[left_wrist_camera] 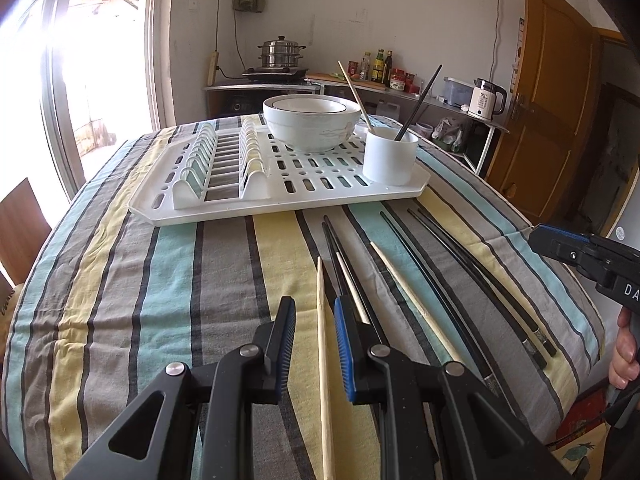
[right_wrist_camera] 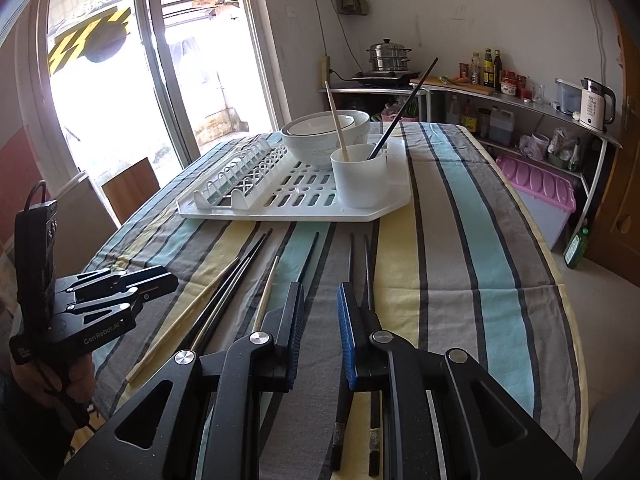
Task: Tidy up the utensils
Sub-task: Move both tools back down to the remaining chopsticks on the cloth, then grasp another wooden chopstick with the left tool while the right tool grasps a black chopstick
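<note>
Left gripper (left_wrist_camera: 315, 322): jaws standing slightly apart, straddling a pale wooden chopstick (left_wrist_camera: 323, 360), not pinching.
Right gripper (right_wrist_camera: 319, 308): parted, empty, poised above two black lacquered chopsticks (right_wrist_camera: 351, 258).
Location: lying loose on the striped tablecloth (left_wrist_camera: 180, 280), before the white cylindrical cup (left_wrist_camera: 390, 156).
Handling: probably light, stiff, slippery; I'd be gripping mid-shaft.

A steel steamer pot (left_wrist_camera: 281, 53) sits upper centre on a stove; sauce bottles (left_wrist_camera: 381, 65) stand to its right; a white kettle (left_wrist_camera: 486, 98) further right; a pink-lidded bin (right_wrist_camera: 538, 184) at right; striped tablecloth (left_wrist_camera: 168, 280) below.
</note>
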The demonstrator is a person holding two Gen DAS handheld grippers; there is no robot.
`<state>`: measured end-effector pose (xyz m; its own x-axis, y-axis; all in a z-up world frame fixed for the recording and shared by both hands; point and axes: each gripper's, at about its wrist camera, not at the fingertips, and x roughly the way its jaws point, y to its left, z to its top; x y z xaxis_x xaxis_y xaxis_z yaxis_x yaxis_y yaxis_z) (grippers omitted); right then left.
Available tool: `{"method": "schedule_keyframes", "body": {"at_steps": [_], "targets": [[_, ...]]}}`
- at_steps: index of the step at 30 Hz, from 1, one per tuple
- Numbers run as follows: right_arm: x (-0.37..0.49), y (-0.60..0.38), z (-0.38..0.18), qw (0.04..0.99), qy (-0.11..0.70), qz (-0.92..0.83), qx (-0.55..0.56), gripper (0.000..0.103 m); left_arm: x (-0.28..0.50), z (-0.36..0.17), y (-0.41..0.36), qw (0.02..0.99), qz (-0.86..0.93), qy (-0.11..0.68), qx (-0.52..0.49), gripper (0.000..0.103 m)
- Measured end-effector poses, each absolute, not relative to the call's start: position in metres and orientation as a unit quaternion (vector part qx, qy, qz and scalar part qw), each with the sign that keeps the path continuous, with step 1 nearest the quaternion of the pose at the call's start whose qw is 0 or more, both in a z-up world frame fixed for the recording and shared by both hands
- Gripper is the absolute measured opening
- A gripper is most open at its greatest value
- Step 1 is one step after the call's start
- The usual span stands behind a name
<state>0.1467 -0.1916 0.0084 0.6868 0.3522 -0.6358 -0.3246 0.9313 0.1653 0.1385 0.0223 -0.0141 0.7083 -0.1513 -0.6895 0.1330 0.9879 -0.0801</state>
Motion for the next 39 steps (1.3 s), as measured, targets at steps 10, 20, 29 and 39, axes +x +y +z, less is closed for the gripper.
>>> {"method": "schedule_keyframes", "body": {"at_steps": [10, 20, 29, 39], "targets": [[0.185, -0.175, -0.012, 0.904, 0.387, 0.182, 0.006, 0.018, 0.168, -0.033, 0.018, 0.909, -0.084, 0.408, 0.01, 0.02], [0.223, -0.14, -0.034, 0.883, 0.43, 0.189, -0.018, 0.018, 0.184, -0.04, 0.02, 0.9, -0.076, 0.428, 0.016, 0.02], [0.241, -0.126, -0.049, 0.87, 0.459, 0.179, -0.039, 0.018, 0.189, -0.04, 0.03, 0.896, -0.073, 0.438, 0.001, 0.02], [0.249, -0.121, -0.05, 0.87, 0.458, 0.177, -0.047, 0.018, 0.197, -0.04, 0.021, 0.891, -0.102, 0.443, 0.002, 0.023]]}}
